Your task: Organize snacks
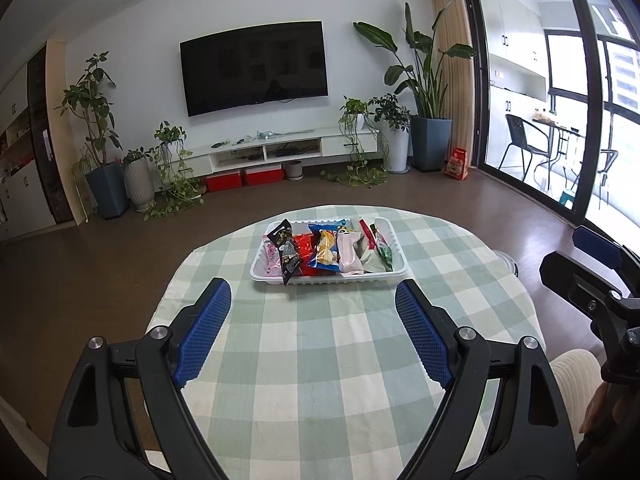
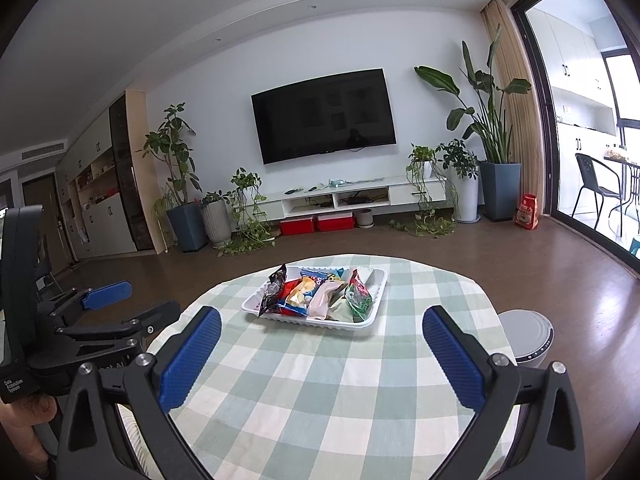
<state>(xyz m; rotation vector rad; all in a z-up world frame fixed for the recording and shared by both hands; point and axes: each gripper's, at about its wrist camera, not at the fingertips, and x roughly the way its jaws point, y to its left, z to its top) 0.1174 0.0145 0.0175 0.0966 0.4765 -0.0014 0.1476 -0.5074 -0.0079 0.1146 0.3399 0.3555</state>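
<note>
A white plastic tray (image 1: 394, 236) (image 2: 378, 298) sits toward the far side of a round table with a green-and-white checked cloth (image 1: 320, 360) (image 2: 320, 380). Several snack packets lie in it side by side: a black one (image 1: 289, 254) (image 2: 272, 292), a yellow-and-blue one (image 1: 326, 252) (image 2: 300, 298), a pink one (image 1: 349, 254) (image 2: 322, 300) and a green-and-red one (image 1: 382, 250) (image 2: 358, 294). My left gripper (image 1: 314, 292) hangs open over the near cloth, short of the tray, with nothing between its blue pads. My right gripper (image 2: 322, 320) is open too, empty, just short of the tray.
The right gripper's body (image 1: 584, 280) shows at the right edge of the left wrist view; the left gripper's body (image 2: 100, 320) shows at the left of the right one. A white round bin (image 2: 526, 336) stands beside the table on the right. A TV, plants and a low cabinet line the far wall.
</note>
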